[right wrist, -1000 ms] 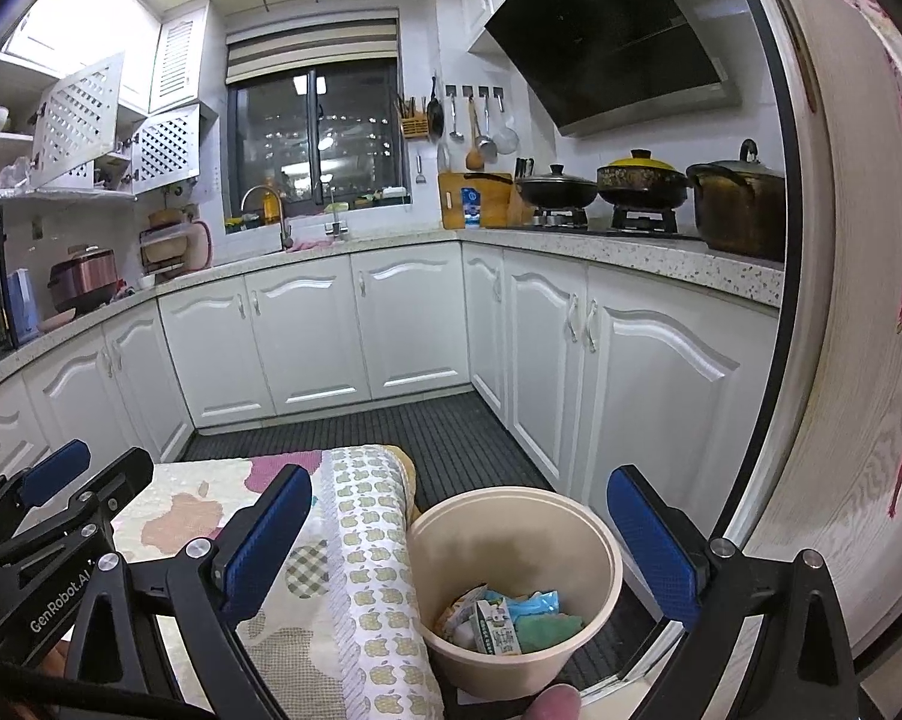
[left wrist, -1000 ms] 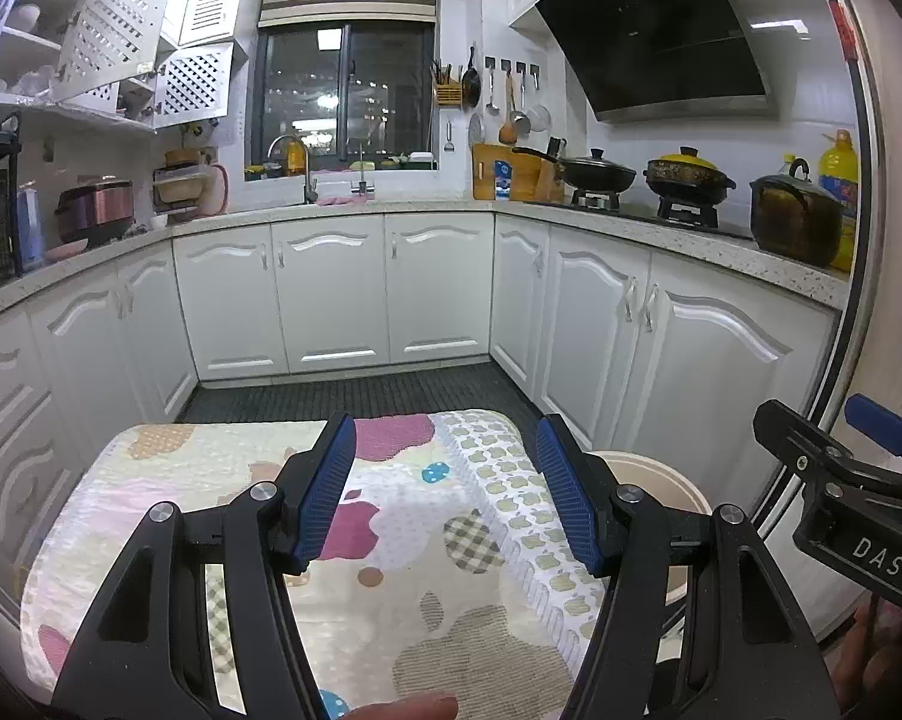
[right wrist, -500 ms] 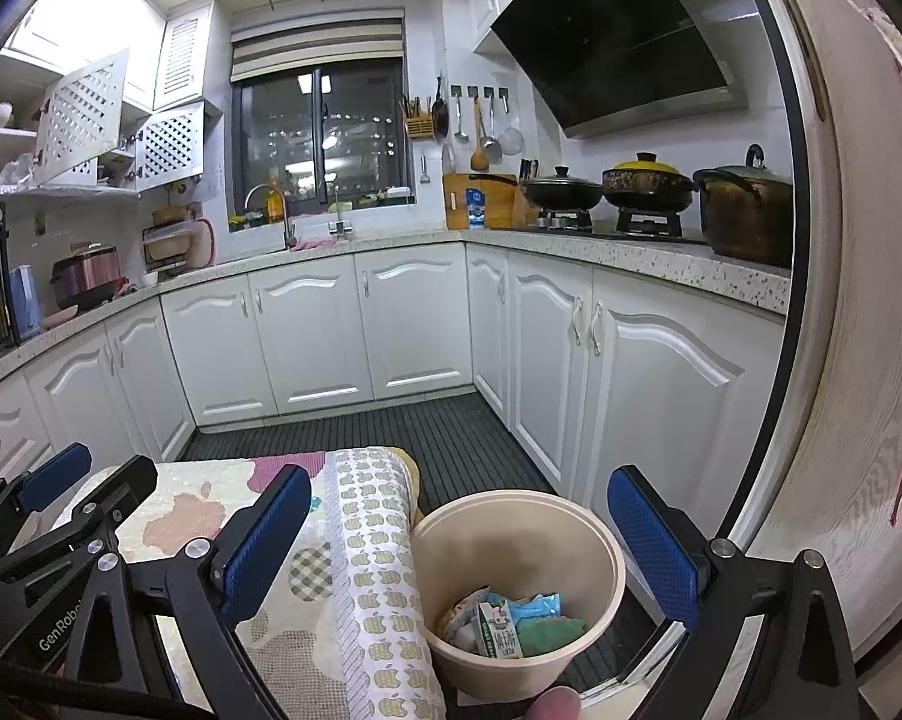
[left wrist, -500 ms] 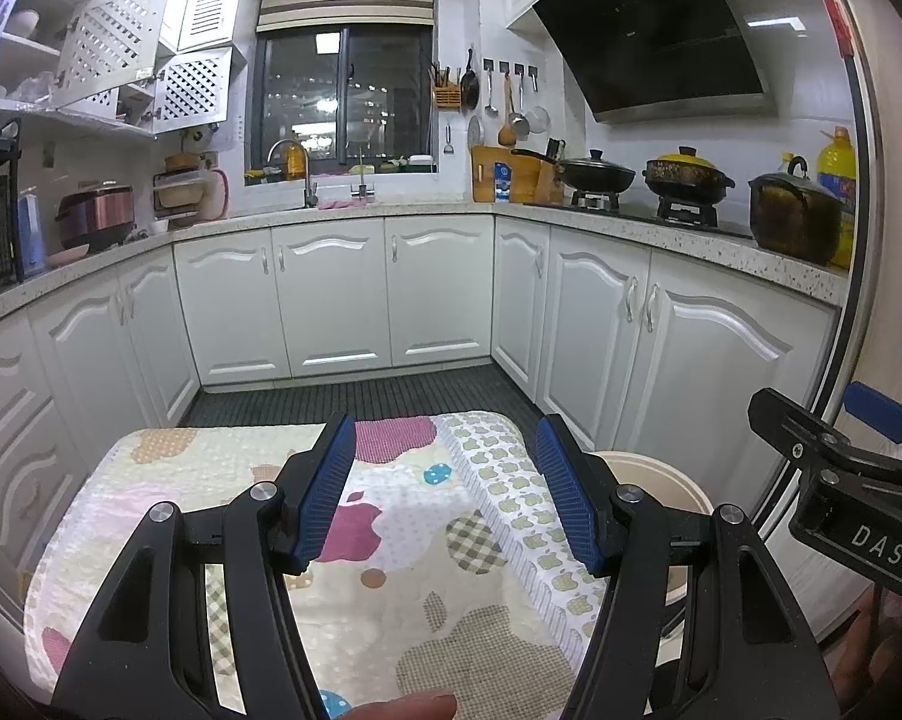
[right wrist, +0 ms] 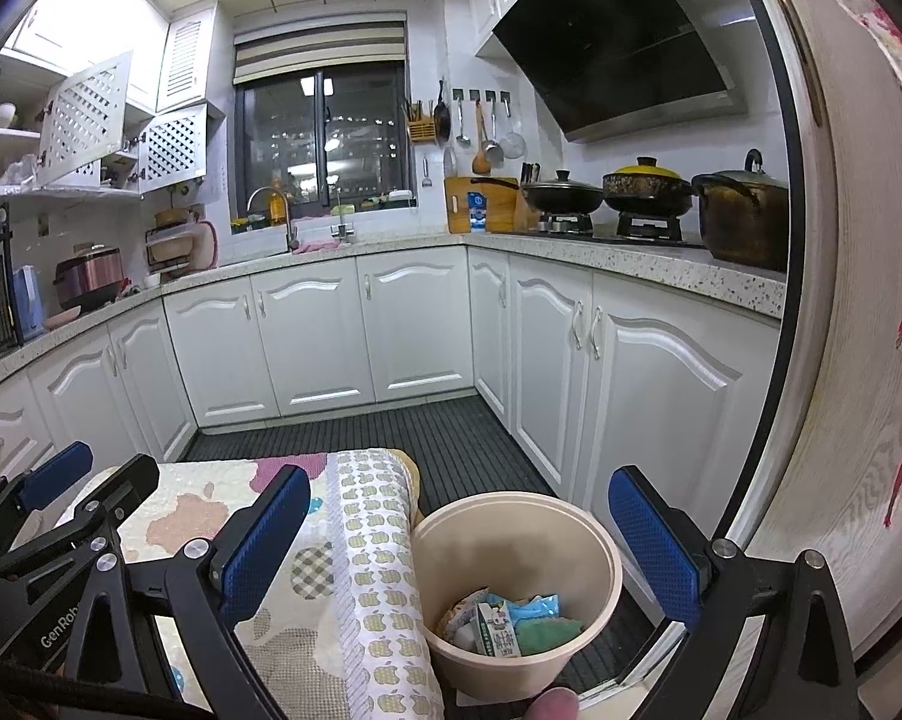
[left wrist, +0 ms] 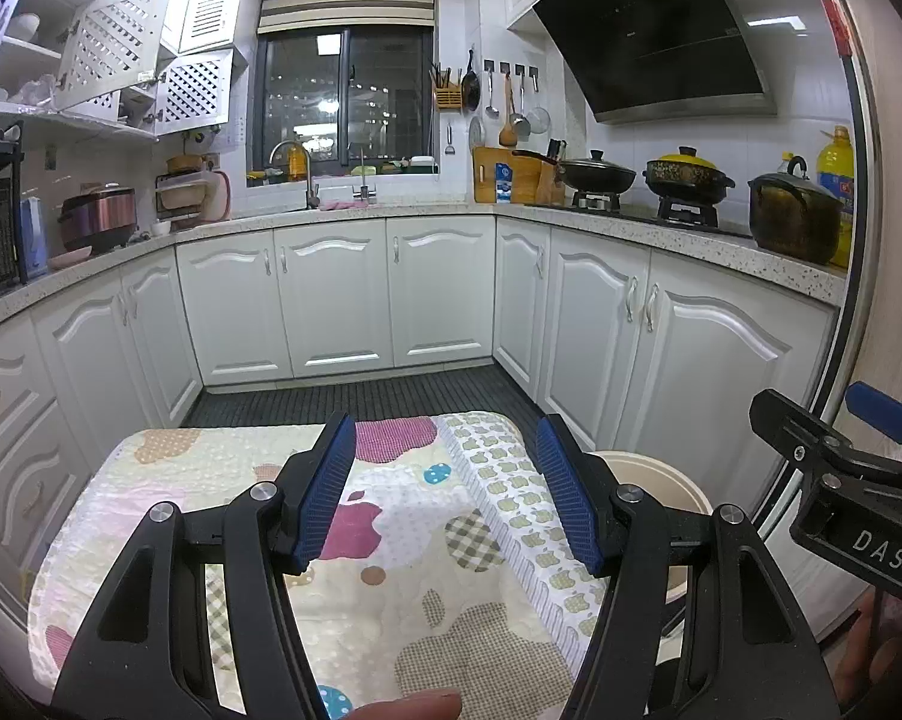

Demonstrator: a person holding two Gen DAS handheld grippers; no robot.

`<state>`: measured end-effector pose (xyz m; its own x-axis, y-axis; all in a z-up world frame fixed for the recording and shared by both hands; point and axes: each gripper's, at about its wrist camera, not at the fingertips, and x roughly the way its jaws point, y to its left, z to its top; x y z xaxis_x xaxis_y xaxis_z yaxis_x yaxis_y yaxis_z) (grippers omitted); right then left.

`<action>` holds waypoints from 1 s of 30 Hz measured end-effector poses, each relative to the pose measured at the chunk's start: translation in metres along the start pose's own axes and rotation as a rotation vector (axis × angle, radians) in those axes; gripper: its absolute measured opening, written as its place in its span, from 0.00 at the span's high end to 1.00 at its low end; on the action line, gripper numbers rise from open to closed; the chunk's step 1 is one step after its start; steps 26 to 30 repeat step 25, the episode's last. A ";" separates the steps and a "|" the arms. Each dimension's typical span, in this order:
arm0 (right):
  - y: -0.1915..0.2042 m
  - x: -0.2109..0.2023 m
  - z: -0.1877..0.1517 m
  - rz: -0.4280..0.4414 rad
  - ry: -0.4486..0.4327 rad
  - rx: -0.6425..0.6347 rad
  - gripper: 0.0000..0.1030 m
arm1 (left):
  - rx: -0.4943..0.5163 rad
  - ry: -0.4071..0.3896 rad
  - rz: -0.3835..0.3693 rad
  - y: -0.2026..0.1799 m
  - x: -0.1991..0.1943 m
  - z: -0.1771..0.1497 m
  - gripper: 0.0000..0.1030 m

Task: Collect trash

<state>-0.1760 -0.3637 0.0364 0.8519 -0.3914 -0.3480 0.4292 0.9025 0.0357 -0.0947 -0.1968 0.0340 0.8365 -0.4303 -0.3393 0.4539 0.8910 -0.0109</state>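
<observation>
A beige trash bin (right wrist: 514, 594) stands on the floor right of a small table with a patterned cloth (right wrist: 354, 576). Inside lie several wrappers and a small carton (right wrist: 499, 630). My right gripper (right wrist: 457, 540) is open and empty, held above the bin and the table's right edge. My left gripper (left wrist: 444, 486) is open and empty above the cloth (left wrist: 390, 570). The bin's rim (left wrist: 667, 474) shows in the left wrist view behind the right finger. No trash shows on the cloth.
White kitchen cabinets (right wrist: 414, 324) wrap around the room. Pots (right wrist: 739, 216) stand on the right counter. A dark ribbed mat (right wrist: 426, 426) covers the floor. A door frame (right wrist: 841, 360) stands close on the right. The right gripper's body (left wrist: 853, 480) shows at the left wrist view's right edge.
Both grippers have drifted slightly; the views barely shift. Both stay open and empty.
</observation>
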 end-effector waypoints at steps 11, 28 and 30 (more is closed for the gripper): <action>-0.003 0.003 0.001 0.002 0.013 -0.005 0.04 | 0.006 0.002 0.000 -0.001 0.000 -0.001 0.40; -0.006 0.020 -0.003 -0.007 0.061 -0.005 0.03 | 0.014 0.026 -0.018 0.003 0.013 -0.007 0.40; -0.006 0.020 -0.003 -0.007 0.061 -0.005 0.03 | 0.014 0.026 -0.018 0.003 0.013 -0.007 0.40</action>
